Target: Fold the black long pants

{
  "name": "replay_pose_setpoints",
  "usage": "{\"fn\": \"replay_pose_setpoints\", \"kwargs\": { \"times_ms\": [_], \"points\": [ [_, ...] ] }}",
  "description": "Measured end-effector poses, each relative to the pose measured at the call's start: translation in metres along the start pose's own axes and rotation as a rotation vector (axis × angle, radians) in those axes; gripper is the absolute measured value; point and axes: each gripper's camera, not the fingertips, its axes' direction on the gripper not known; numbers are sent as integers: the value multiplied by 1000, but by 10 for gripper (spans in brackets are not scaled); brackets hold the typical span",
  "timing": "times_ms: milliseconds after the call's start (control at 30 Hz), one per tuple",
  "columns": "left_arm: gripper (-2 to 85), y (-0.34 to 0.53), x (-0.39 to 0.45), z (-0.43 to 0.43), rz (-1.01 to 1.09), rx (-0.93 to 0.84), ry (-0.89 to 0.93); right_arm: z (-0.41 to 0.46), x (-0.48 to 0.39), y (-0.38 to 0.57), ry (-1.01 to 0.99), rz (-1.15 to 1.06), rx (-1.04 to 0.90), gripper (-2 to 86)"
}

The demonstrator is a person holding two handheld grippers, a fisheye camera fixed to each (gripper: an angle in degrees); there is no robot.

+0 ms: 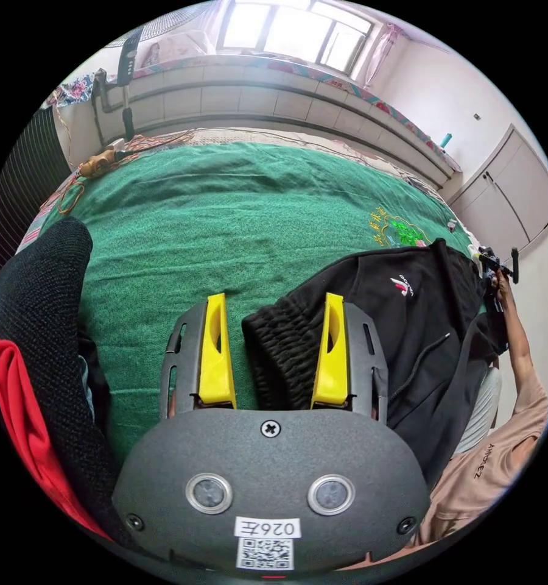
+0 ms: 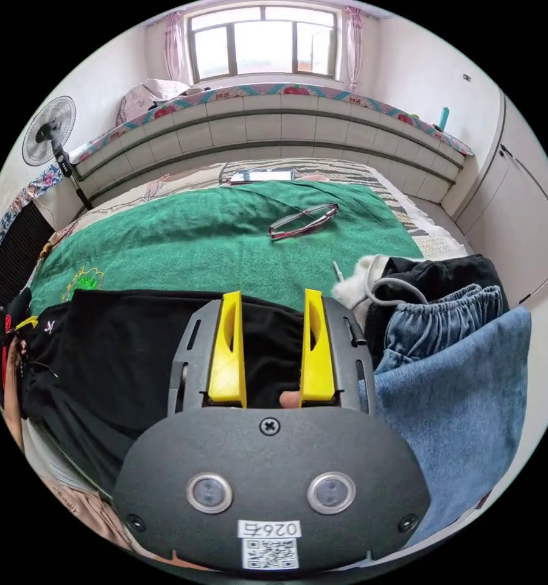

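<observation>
The black long pants (image 1: pixel 402 317) lie along the near edge of the green blanket (image 1: pixel 225 219) on a bed. Their ribbed elastic waistband (image 1: pixel 280 359) bunches between the yellow jaws of my left gripper (image 1: pixel 274 298), which stand wide apart and open. At the far right, a hand holds the right gripper (image 1: pixel 499 262) at the pants' other end. In the right gripper view the pants (image 2: pixel 122 347) stretch off to the left. My right gripper (image 2: pixel 271 295) hovers over the black cloth with its jaws apart.
A black and red garment (image 1: pixel 36 365) is heaped to the left of the left gripper. Blue jeans (image 2: pixel 463 390), a black garment (image 2: pixel 444 274) and a white one are piled to the right. Glasses (image 2: pixel 304 220) lie on the blanket (image 2: pixel 195 237). A fan (image 2: pixel 49 131) stands at the back left.
</observation>
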Motion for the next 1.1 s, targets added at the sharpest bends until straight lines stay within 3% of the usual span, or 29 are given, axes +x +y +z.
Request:
{"fn": "replay_pose_setpoints", "kwargs": {
  "times_ms": [67,167,300,467,567,667,833,933,1100],
  "points": [
    [228,-3,0,2,8,2,26,30,0,-6,-32,-27,-143,122],
    [226,-9,3,7,23,-12,-9,28,-13,-4,27,-62,-43,108],
    [118,-14,28,9,94,-39,-122,27,-29,-6,0,-104,-44,7],
    [54,-14,39,-32,119,43,-164,-2,-54,-12,142,-164,-9,-9],
    [49,-7,32,-73,84,162,-256,-50,-67,-9,183,-189,147,-10],
    [49,-14,12,-82,47,136,-247,-81,-80,-15,190,-240,226,-10],
    [59,-38,-21,-30,-55,48,-107,-35,-85,-51,232,-233,71,-2],
    [84,-49,-33,4,-145,-64,-59,13,-71,-67,235,-104,-59,31],
    [91,-26,-13,-28,-90,0,-85,-12,-54,-45,160,-26,93,41]
  ]
}}
